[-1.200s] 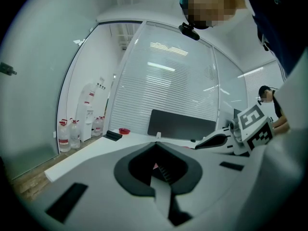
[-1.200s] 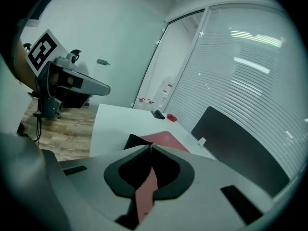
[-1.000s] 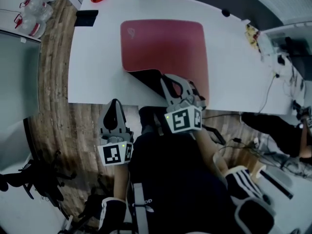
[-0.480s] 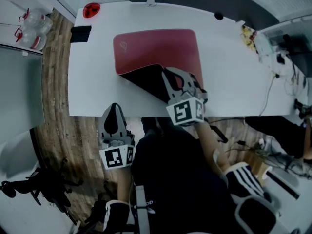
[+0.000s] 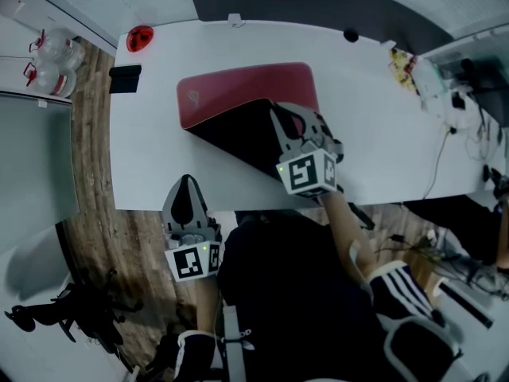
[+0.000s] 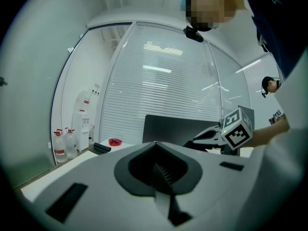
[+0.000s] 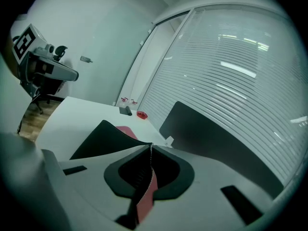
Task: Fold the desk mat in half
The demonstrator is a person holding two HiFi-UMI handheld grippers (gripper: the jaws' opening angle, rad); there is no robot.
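Desk mat point(image 5: 246, 90) lies on the white worktop point(image 5: 382, 118), with its long side running left to right. Its near right corner is turned up and over, so the black underside point(image 5: 242, 134) shows. The right tongs point(image 5: 280, 116) are closed tight on that corner. The far edge lies straight ahead of them, so I think the fold should go that way. The left tongs point(image 5: 185, 181) are closed on nothing and hang off the worktop, well apart from the mat. The right hand is nearer. The head view shows the whole mat. Only the right gripper view shows the red strip point(image 7: 146, 196) pinched between the jaws.
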